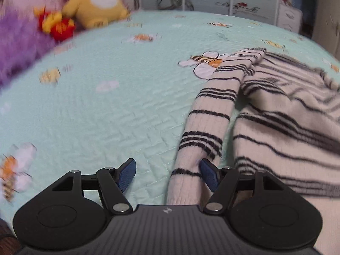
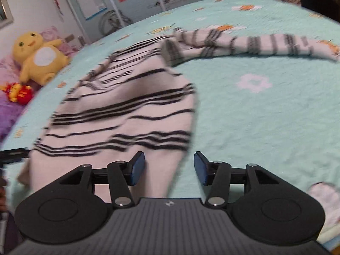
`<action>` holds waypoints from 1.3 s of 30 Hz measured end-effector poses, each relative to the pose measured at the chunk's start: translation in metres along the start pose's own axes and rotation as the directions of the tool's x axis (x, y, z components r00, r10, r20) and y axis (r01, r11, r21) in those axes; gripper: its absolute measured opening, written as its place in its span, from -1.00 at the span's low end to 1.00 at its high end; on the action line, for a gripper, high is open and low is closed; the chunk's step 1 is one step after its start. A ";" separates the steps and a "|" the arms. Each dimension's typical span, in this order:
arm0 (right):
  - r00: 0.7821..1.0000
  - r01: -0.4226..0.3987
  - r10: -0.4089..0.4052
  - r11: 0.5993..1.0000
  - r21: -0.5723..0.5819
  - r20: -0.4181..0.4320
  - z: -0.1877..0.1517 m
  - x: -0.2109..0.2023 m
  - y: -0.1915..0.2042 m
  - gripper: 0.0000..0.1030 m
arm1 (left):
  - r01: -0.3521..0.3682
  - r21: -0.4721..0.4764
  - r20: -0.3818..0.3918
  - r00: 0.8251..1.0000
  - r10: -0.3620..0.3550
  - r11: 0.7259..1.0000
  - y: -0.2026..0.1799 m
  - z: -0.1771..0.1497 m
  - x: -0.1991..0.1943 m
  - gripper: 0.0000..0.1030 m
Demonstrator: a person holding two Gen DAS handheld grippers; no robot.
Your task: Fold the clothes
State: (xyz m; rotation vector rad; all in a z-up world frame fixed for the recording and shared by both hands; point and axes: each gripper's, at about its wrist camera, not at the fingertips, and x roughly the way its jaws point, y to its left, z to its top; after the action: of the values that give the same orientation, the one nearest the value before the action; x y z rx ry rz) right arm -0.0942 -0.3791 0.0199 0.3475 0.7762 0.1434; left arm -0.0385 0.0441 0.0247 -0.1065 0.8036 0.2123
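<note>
The striped sweater point(image 2: 119, 110) lies flat on the bedspread point(image 1: 95, 106). Left gripper point(image 1: 167, 174): jaws apart, sleeve point(image 1: 204, 127) between them, unclamped. Right gripper point(image 2: 169, 167): jaws apart over the sweater's edge.

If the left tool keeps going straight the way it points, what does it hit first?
Probably the bedspread. The left tool is open with bare quilt ahead; the sweater's sleeve lies just beside its right finger, so it might brush that. Depth is unclear.

Sweater point(image 2: 119, 110) on bed point(image 2: 265, 116), plush toys point(image 2: 38, 57) far left
</note>
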 end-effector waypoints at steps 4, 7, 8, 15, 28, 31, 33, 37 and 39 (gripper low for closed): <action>1.000 0.028 -0.029 0.997 -0.076 -0.005 0.001 0.018 0.016 0.00 | 0.071 -0.038 0.006 0.997 -0.071 0.997 0.005 0.015 0.004 -0.63; 0.999 0.042 -0.041 0.995 -0.087 0.008 -0.002 0.023 0.021 -0.12 | 0.041 -0.002 0.046 0.998 -0.041 0.999 -0.001 0.027 0.001 -0.85; 0.999 0.047 -0.046 0.994 -0.094 0.014 -0.002 0.024 0.021 -0.18 | 0.019 -0.003 0.065 0.998 -0.019 1.000 0.000 0.033 -0.001 -0.89; 0.998 0.058 -0.055 0.990 -0.127 0.030 -0.027 0.004 0.019 -0.62 | -0.150 -0.087 0.276 0.946 0.168 0.985 0.022 0.094 -0.025 -1.00; 0.999 0.044 -0.040 0.991 -0.124 0.033 -0.039 -0.001 0.020 -0.55 | 0.025 0.075 0.070 0.997 -0.030 0.997 -0.002 0.007 -0.021 0.19; 0.999 0.046 -0.042 0.989 -0.141 0.028 -0.039 -0.001 0.022 -0.53 | 0.056 0.087 0.020 0.998 -0.058 0.995 -0.005 -0.011 -0.012 0.19; 0.999 0.046 -0.042 0.988 -0.146 0.031 -0.039 0.000 0.023 -0.52 | 0.042 0.096 0.007 0.999 -0.043 0.994 -0.006 -0.016 -0.007 0.20; 0.997 0.057 -0.049 0.986 -0.157 0.052 -0.043 0.001 0.025 -0.48 | 0.061 0.070 0.007 0.998 -0.062 0.996 -0.001 -0.016 -0.003 0.18; 0.996 0.071 -0.061 0.982 -0.175 0.063 -0.045 0.002 0.028 -0.47 | 0.068 0.080 0.016 0.997 -0.069 0.994 -0.003 -0.016 -0.003 -0.09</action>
State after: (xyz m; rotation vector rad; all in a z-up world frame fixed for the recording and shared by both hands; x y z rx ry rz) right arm -0.1247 -0.3409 -0.0006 0.1558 0.7114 0.1383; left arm -0.0510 0.0379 0.0157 -0.0569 0.7875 0.1163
